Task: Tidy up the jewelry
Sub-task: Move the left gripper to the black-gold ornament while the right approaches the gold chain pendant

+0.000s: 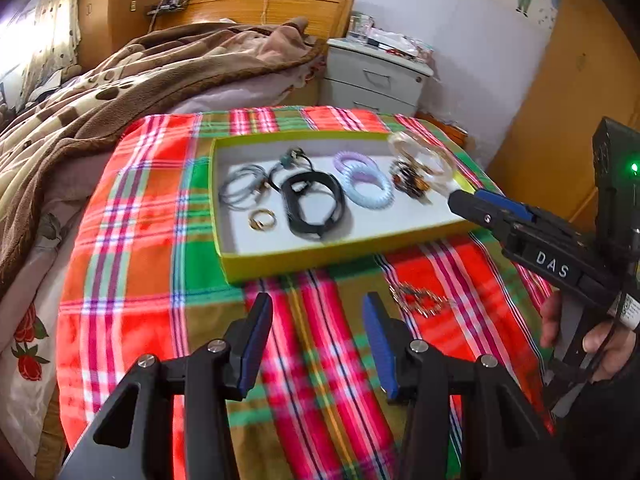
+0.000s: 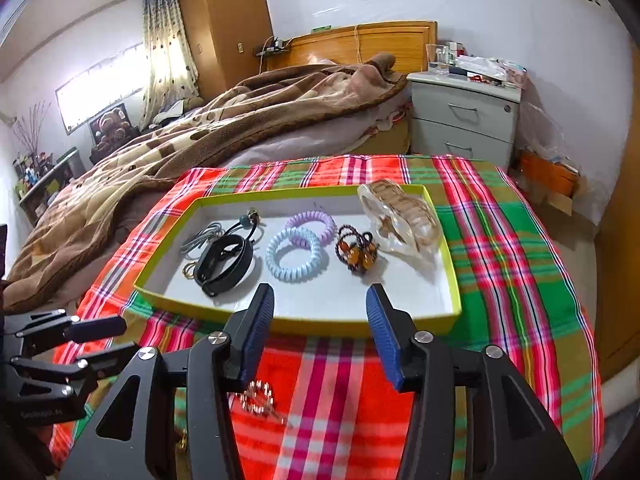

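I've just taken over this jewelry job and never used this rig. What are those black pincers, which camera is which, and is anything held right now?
No robot: a person carries a handheld two-finger gripper in each hand, each with a camera looking along its fingers. In the left-wrist picture the left gripper is open and empty, and the right gripper reaches over the yellow tray's right end beside a clear hair claw. The right-wrist picture shows the right gripper open and holding nothing. In the tray: spiral hair ties, a black band, a beaded piece. A gold chain lies outside the tray on the plaid cloth.
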`<state>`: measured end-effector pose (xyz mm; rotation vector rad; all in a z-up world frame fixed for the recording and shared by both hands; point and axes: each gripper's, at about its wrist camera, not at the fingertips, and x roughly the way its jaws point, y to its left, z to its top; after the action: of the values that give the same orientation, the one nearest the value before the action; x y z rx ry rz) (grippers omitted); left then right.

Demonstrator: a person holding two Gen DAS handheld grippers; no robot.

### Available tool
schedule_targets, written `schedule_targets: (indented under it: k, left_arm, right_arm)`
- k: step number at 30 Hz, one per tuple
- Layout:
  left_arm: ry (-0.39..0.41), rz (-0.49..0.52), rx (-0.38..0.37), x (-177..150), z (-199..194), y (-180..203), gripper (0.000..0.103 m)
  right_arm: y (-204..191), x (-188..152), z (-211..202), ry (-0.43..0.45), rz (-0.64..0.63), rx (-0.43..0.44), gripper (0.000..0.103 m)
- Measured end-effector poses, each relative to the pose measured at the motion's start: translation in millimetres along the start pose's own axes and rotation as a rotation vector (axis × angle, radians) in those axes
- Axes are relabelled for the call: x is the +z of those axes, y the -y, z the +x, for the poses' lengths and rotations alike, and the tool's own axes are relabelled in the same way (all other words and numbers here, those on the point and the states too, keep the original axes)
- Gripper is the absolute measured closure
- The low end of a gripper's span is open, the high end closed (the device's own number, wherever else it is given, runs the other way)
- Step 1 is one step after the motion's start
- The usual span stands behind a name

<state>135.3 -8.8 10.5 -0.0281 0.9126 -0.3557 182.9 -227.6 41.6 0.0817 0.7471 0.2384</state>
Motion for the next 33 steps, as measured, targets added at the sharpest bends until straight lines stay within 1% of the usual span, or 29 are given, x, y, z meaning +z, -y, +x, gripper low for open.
schedule_targets:
  k: [3,5,7,9,10,12,14,16,20,25,31,33]
  left_arm:
    - [-0.004,0.021,-0.016,-10,-3,7,0.053]
    - [-0.008,0.034,-0.024,-17,-5,12,0.051]
    - [-0.025,0.053,-0.017,-23,-4,17,0.051]
    - [-0.036,0.069,-0.002,-30,-2,23,0.051]
    - [-0.037,0.074,-0.010,-33,-2,25,0.051]
    - [-0.051,0.082,-0.031,-40,0,29,0.051]
    - [-0.053,0.102,-0.034,-44,1,35,0.051]
    - [-0.064,0.114,-0.045,-47,4,40,0.051]
    - [-0.080,0.115,-0.067,-50,9,46,0.051]
    - [-0.073,0.129,-0.045,-49,12,50,0.051]
    - [-0.060,0.162,0.001,-50,15,57,0.051]
    - [-0.054,0.163,0.001,-51,15,57,0.051]
  right_arm:
    - [-2,-9,-7,-0.004,-0.025,-0.002,0.049]
    - [-6,-14,-11,-0.009,-0.054,-0.010,0.049]
    - [-6,-18,-16,-0.009,-0.064,-0.002,0.049]
    - [-3,-23,-21,-0.006,-0.044,0.027,0.049]
    - [-4,-26,-24,0.001,-0.042,0.028,0.048]
    - [-4,-30,-29,0.015,-0.052,0.010,0.048]
    - [-3,-34,-33,0.025,-0.051,0.006,0.048]
    - [-1,-36,-35,0.025,-0.034,0.011,0.048]
    - [0,-40,-37,0.021,-0.035,-0.006,0.048]
    - [1,-45,-37,0.013,-0.036,-0.015,0.048]
    - [-3,-46,-34,-0.002,-0.052,-0.030,0.048]
    - [-3,-46,-33,-0.007,-0.052,-0.031,0.048]
